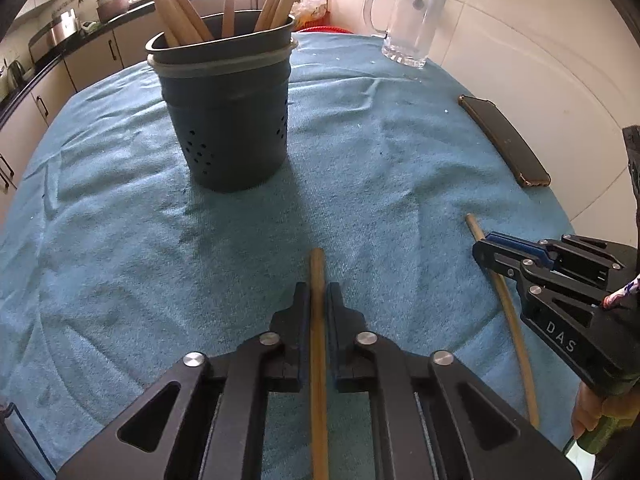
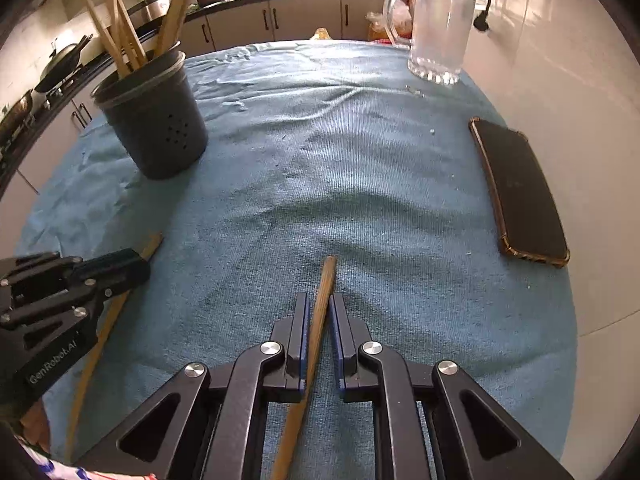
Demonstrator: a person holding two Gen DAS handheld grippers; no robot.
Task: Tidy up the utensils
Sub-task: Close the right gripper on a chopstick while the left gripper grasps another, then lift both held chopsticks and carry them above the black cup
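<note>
Left gripper (image 1: 318, 300): jaws clamped on one wooden chopstick (image 1: 318, 344); right gripper (image 2: 320, 308): clamped likewise on second chopstick (image 2: 316, 340); both low over blue towel (image 1: 120, 260); dark perforated utensil holder (image 1: 228, 120) with wooden utensils beyond; phone (image 2: 520, 192), glass mug (image 2: 440, 24) right.

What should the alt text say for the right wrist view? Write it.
The right gripper is shut on a wooden chopstick above a blue towel. At left, the left gripper holds another chopstick; beyond stand a dark utensil holder, a glass mug and a phone.
</note>
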